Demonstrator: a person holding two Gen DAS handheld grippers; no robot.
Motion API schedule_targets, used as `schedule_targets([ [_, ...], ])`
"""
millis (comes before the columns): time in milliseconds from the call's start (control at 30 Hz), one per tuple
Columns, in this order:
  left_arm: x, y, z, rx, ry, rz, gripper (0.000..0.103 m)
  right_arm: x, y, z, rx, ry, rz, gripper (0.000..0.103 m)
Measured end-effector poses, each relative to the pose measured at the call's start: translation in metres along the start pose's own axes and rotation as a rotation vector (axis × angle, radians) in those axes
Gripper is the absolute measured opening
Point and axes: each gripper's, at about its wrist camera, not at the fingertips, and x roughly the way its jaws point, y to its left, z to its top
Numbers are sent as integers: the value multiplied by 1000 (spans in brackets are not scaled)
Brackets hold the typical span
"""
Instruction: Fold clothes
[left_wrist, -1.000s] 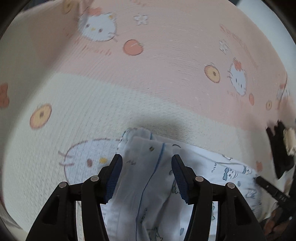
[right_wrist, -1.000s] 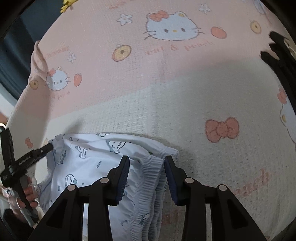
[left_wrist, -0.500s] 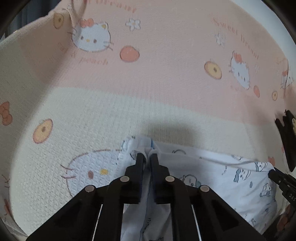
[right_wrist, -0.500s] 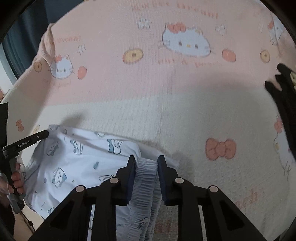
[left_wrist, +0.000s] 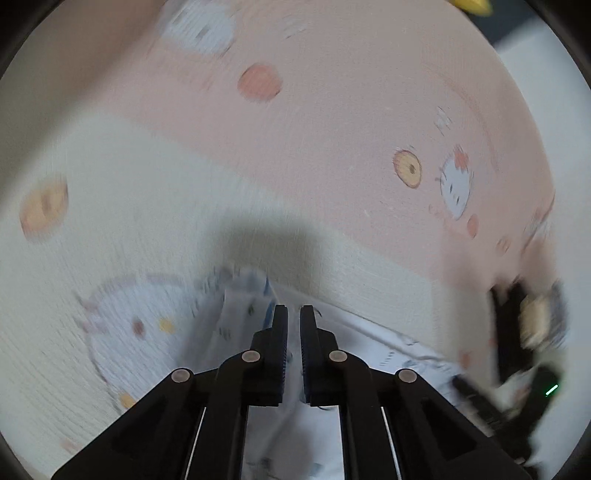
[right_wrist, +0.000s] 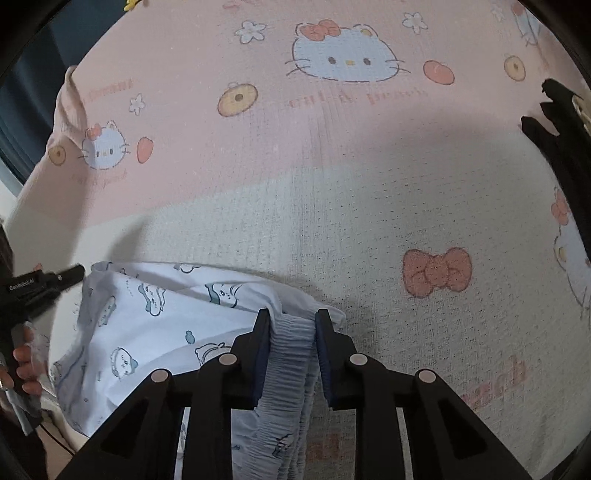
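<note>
low in the middle of both wrist views lies the white printed garment (right_wrist: 155, 325), spread on the pink and cream cartoon blanket (right_wrist: 332, 192). my right gripper (right_wrist: 291, 317) has its jaws pinched onto the gathered elastic waistband (right_wrist: 291, 354), which bunches thickly between the pads, so they stand a little apart. a second ago those jaws were wide on either side of that band; now they press it. my left gripper (left_wrist: 290, 314) has also closed from wide open: its jaws are nearly together on a thin corner of the cloth, at the lower centre of the frame. that view is smeared with motion, so i judge the left hand is already carrying its corner. at the left edge of the right view, a hand (right_wrist: 26, 365) holds the other tool. with both ends now clamped, i judge the gripping step done and the fold itself ready to begin, lifting evenly so the thin corner does not slip out.
</note>
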Motion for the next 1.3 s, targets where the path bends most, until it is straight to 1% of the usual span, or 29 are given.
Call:
schedule_targets([
  [133, -3, 25, -4, -152, 25, -51, 7, -1, -6, -2, 34, 22, 20, 24],
  [200, -4, 30, -7, -170, 28, -41, 13, 0, -10, -4, 59, 41, 38, 25],
  [233, -5, 32, -8, -171, 28, -31, 24, 1, -11, -5, 71, 48, 47, 26],
  [267, -6, 34, -10, -173, 29, -22, 43, 1, -12, -6, 78, 51, 52, 26],
  [300, -6, 35, -12, -165, 25, -16, 53, 0, -12, -7, 81, 54, 54, 26],
  [333, -7, 35, -14, -151, 17, -14, 68, 0, -12, -8, 83, 57, 54, 27],
  [367, -6, 34, -17, -127, 12, -4, 75, 1, -12, -8, 81, 59, 53, 27],
  [433, -2, 29, -23, -52, 4, 26, 75, 1, -11, -9, 78, 63, 49, 27],
  [500, 2, 14, -32, 85, -11, 81, 77, 2, -9, -8, 73, 65, 44, 28],
  [533, 5, 5, -37, 169, -10, 125, 77, 2, -9, -8, 71, 65, 44, 29],
  [600, 16, -16, -49, 352, 2, 243, 78, 2, -8, -9, 67, 66, 43, 31],
  [667, 25, -31, -61, 465, -5, 348, 78, 3, -8, -9, 63, 68, 41, 32],
  [700, 28, -35, -65, 487, -17, 375, 78, 3, -7, -9, 61, 68, 41, 32],
  [733, 28, -36, -67, 489, -35, 384, 78, 3, -7, -9, 59, 69, 40, 33],
  [800, 27, -35, -66, 458, -52, 377, 78, 3, -7, -10, 56, 70, 39, 33],
  [900, 22, -32, -61, 410, -51, 377, 78, 2, -7, -10, 60, 70, 43, 33],
  [967, 13, -32, -57, 382, -59, 351, 78, 1, -7, -10, 62, 68, 45, 33],
  [1100, -11, -40, -50, 360, -138, 288, 78, 0, -7, -9, 59, 52, 49, 33],
  [1133, -14, -41, -46, 365, -146, 283, 78, 0, -7, -9, 61, 49, 49, 33],
  [1233, -7, -53, -42, 414, -137, 301, 76, 0, -7, -8, 65, 46, 50, 33],
  [1300, 0, -52, -41, 429, -117, 322, 67, 0, -7, -8, 61, 44, 46, 33],
])
